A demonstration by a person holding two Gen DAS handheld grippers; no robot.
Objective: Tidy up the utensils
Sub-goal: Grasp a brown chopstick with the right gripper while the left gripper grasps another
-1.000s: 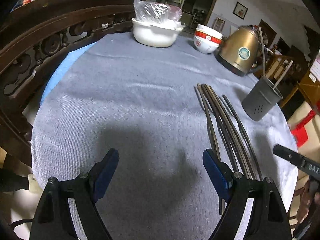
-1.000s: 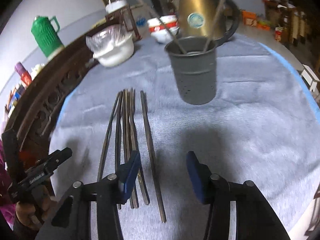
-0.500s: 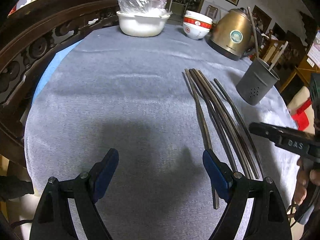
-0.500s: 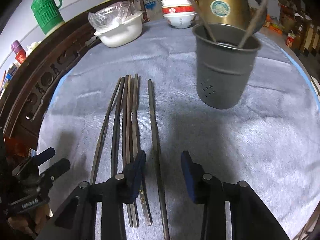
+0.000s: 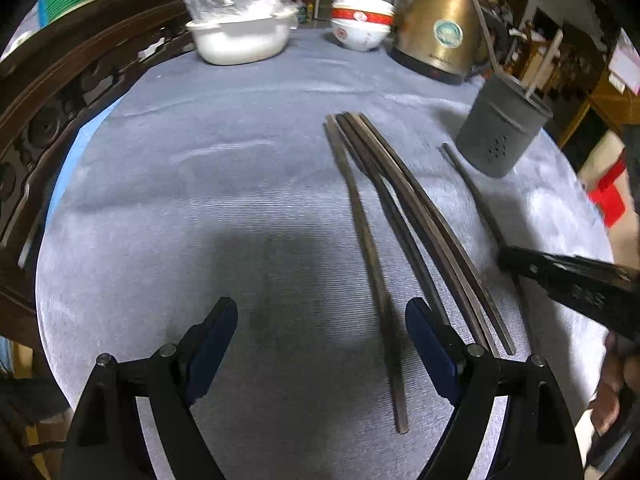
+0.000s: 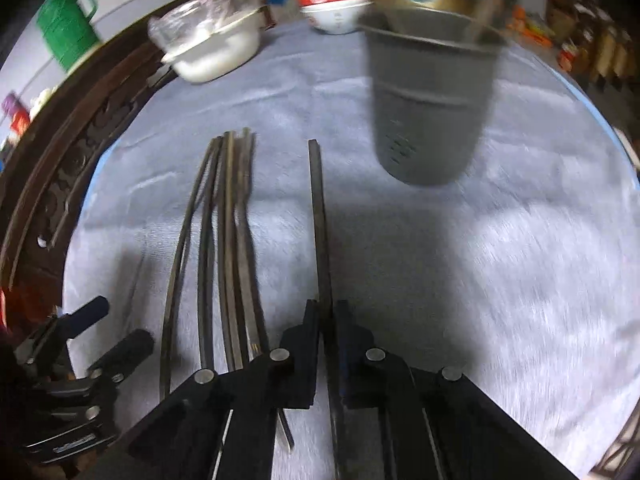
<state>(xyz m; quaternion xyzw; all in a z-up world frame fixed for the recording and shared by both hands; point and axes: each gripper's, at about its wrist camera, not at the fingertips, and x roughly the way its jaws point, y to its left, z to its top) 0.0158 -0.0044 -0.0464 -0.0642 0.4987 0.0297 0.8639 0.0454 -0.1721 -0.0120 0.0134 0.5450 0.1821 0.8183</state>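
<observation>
Several dark chopsticks (image 5: 400, 208) lie side by side on the grey tablecloth (image 5: 200, 200). One single chopstick (image 6: 318, 208) lies apart to their right, and my right gripper (image 6: 326, 308) is shut on its near part. The grey utensil holder (image 6: 432, 104) stands upright just beyond, with two sticks in it. My left gripper (image 5: 320, 312) hangs open above the cloth, holding nothing. The leftmost chopstick (image 5: 368, 248) runs just inside its right finger. The holder (image 5: 500, 132) and the right gripper (image 5: 560, 276) show at the right of the left wrist view.
At the table's far edge stand a white bowl under plastic wrap (image 5: 240, 36), stacked red-and-white bowls (image 5: 360, 24) and a brass kettle (image 5: 436, 36). A carved wooden chair back (image 5: 60, 92) curves along the left edge. A green jug (image 6: 66, 28) stands behind it.
My right gripper dropped onto the lone chopstick and its jaws went from wide apart to shut on it. My left gripper slid right, toward the bundle of chopsticks, still open.
</observation>
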